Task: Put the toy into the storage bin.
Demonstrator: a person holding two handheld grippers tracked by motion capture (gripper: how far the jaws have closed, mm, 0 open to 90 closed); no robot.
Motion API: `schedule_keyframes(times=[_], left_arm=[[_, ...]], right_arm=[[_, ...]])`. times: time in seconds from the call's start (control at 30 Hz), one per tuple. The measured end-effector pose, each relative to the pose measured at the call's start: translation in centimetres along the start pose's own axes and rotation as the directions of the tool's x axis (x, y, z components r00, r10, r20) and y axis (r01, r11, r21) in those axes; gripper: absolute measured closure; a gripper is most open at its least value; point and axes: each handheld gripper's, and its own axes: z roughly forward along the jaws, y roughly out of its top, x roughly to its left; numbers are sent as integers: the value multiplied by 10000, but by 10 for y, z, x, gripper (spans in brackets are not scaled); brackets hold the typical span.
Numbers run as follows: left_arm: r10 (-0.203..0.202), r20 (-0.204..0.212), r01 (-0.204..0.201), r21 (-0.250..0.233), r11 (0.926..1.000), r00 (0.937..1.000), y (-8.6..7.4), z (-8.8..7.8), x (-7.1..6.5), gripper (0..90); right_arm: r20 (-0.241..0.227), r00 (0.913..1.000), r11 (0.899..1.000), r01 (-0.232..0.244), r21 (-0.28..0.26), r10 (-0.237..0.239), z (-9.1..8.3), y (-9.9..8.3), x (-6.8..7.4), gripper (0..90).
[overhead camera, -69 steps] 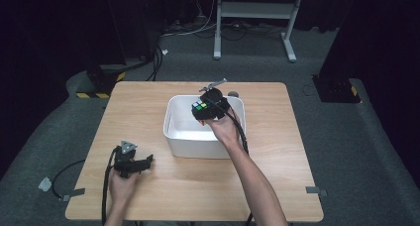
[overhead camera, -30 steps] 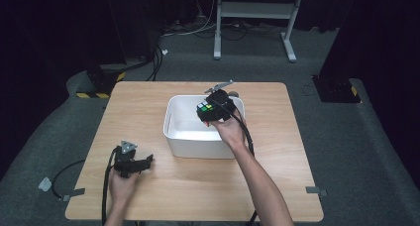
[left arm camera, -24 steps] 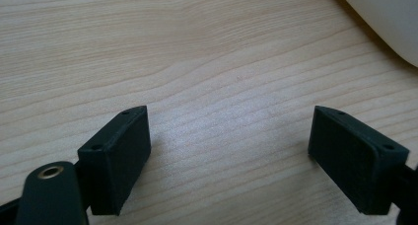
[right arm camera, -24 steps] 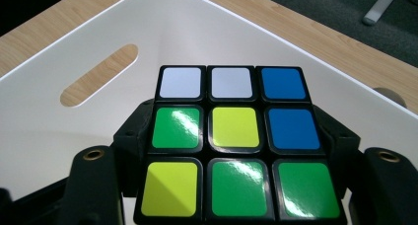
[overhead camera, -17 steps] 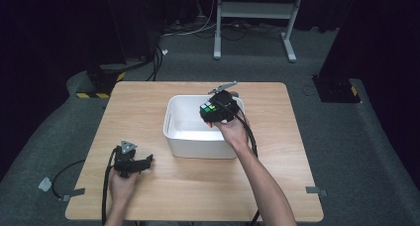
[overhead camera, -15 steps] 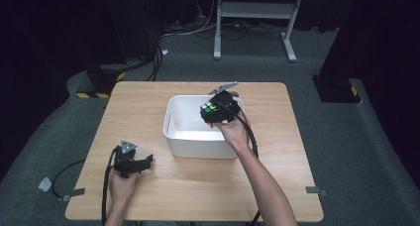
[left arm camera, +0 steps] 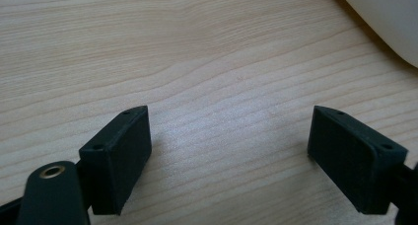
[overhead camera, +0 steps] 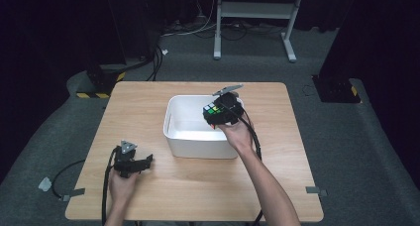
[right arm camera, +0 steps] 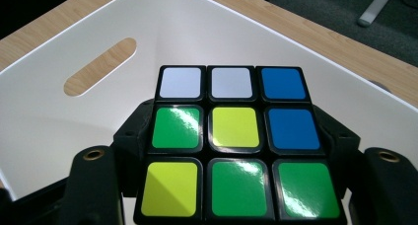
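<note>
Cube point(right arm camera: 231, 141) clamped between the jaws of the right tool point(overhead camera: 225, 109), held over the white bin point(overhead camera: 185, 137) at its right side. Top face readable from the right gripper view: white, white, blue; green, yellow, blue; yellow, green, green. No lettering legible anywhere. Left tool point(overhead camera: 131, 161) resting on the tabletop point(overhead camera: 148, 102), jaws spread wide around bare wood in its own view, bin's corner point(left arm camera: 389, 22) beyond.

table point(overhead camera: 148, 112) (light wood) | white bin point(overhead camera: 181, 137) on it
</note>
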Motion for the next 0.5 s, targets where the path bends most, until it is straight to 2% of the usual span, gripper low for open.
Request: schedule_keyframes(times=[0.5], left_arm=[[9,-5,-9,2,10000,10000,0,0,0,169]], right_arm=[[-99,9999,9998,-102,-144,101,-8,-10,-2,336]])
